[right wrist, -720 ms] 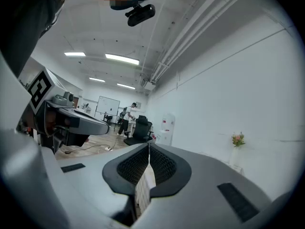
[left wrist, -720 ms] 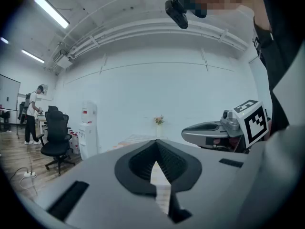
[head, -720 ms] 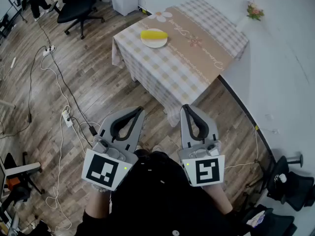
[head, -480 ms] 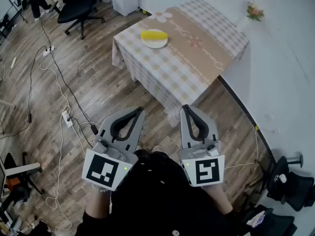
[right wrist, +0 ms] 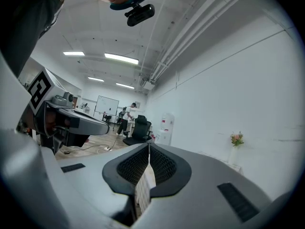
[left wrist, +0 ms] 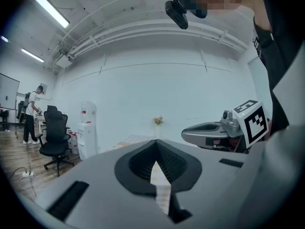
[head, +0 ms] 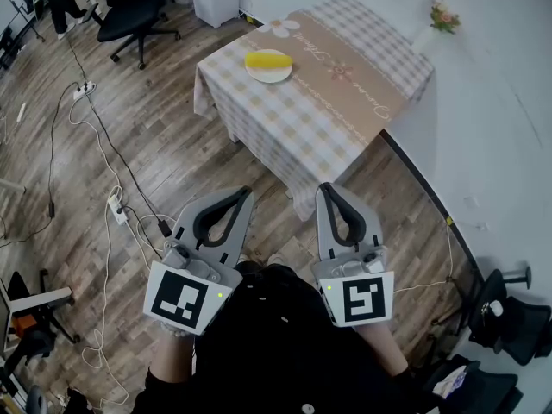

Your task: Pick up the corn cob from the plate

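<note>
Office-lab: swivel chair point(head: 129, 9), whiteboard point(right wrist: 107, 106), water dispenser point(left wrist: 87, 125), floor power strip point(head: 84, 90).

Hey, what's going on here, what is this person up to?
A person stands on the wooden floor holding a two-jaw gripper in each hand. The left gripper and right gripper are both shut and empty, held side by side, well short of the table. The corn cob lies untouched on its plate near the table's far left corner.
</note>
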### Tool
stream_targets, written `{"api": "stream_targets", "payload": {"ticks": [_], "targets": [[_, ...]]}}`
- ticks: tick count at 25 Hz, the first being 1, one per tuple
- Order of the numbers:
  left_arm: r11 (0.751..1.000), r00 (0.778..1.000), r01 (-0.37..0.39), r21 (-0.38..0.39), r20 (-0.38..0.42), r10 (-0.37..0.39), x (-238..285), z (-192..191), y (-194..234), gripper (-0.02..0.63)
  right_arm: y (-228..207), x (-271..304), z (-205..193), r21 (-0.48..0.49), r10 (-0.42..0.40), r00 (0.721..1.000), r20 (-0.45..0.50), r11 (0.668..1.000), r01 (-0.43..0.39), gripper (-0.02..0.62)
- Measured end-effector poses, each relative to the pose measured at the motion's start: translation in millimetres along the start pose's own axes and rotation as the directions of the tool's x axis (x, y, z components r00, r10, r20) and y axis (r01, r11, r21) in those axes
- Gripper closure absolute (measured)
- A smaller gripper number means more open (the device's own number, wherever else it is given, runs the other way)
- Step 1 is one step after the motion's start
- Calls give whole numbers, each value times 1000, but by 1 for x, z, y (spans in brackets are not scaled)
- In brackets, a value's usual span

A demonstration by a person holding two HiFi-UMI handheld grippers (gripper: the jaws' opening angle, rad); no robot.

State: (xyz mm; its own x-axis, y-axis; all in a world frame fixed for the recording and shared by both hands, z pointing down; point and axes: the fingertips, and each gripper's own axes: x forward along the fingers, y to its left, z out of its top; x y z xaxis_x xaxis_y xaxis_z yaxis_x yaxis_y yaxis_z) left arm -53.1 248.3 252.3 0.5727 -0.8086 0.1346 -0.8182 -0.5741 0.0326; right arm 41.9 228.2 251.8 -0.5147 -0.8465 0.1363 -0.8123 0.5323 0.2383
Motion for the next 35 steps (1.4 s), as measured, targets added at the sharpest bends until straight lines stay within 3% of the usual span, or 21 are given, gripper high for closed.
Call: {"api": "stream_targets", "payload": {"ticks": [13,18,35], "targets": [[1000,999,28,8,16,-28,-14,-2,16,594,12,1,-5,27,-73,996,-53,997,74,551],[999,999,34,5,20,-34,-26,-2,27,594,25,8,9,16,-80,997,5,997,80,551],[995,995,93,21,27,-94,-31,-7,41,594,36,8,3,24,-160,987,-17,987,161,551]]}}
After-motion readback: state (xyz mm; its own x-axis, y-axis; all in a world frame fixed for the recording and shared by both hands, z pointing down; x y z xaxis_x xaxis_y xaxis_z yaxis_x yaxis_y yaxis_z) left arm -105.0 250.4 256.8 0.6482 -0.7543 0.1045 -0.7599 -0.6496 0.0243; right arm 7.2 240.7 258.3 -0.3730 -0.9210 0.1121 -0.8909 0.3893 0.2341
